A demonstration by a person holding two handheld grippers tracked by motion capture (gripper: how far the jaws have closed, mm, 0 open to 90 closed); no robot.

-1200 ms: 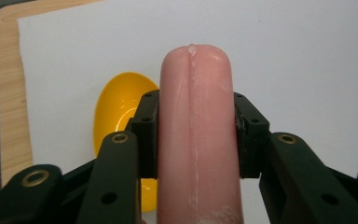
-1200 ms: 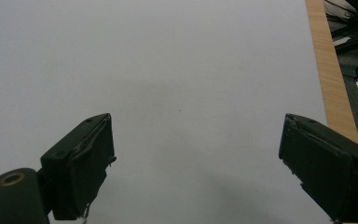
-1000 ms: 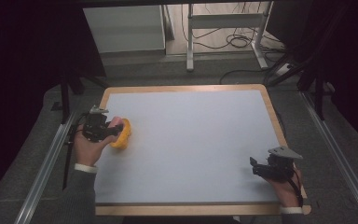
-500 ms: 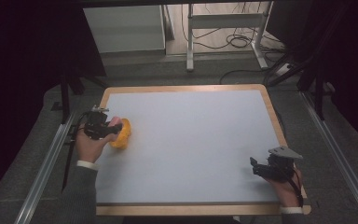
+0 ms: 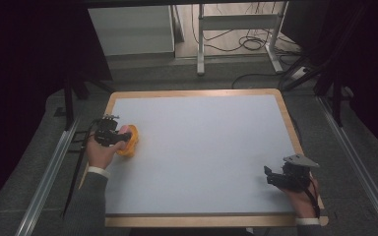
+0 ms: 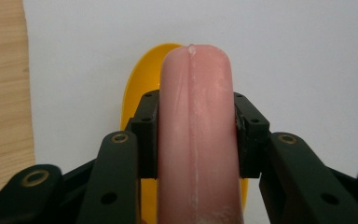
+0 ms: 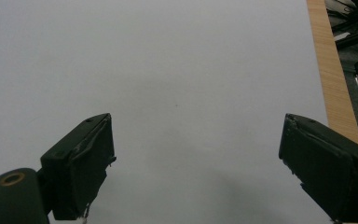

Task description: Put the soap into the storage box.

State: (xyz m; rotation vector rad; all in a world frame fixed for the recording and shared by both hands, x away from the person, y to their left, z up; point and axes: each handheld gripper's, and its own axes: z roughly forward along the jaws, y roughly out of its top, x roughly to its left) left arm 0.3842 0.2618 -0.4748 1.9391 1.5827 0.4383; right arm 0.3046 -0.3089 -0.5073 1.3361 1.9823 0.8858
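High view: a rectangular table (image 5: 285,118) with a pale grey top and a light wooden rim occupies the centre of the field. At about nine o'clock on the tabletop, close to the left rim, sits the left gripper (image 5: 123,138), a black two-jaw tool held in the person's left hand (image 5: 101,153). Its jaws are clamped on a smooth pink sausage-shaped cylinder (image 5: 126,128), which lies over a shallow yellow-orange plastic dish (image 5: 131,145) resting on the grey surface. At about four o'clock, near the front right corner, the right gripper (image 5: 269,176), black with a grey three-cornered plate on top, is held in the right hand (image 5: 305,201); it is well apart from the dish.

Left gripper view: the pink cylinder (image 6: 196,130) runs from six o'clock towards twelve o'clock, its rounded tip uppermost and a faint seam along its length. The black pads (image 6: 147,140) press against both flanks of the cylinder. The yellow-orange dish (image 6: 137,88) shows behind it, from about nine to eleven o'clock, on the pale tabletop. The wooden rim (image 6: 11,93) lies at nine o'clock.

Right gripper view: the right gripper (image 7: 196,158) has its jaws standing wide apart, with bare grey tabletop between them and nothing held. The wooden rim (image 7: 333,79) runs along two o'clock.
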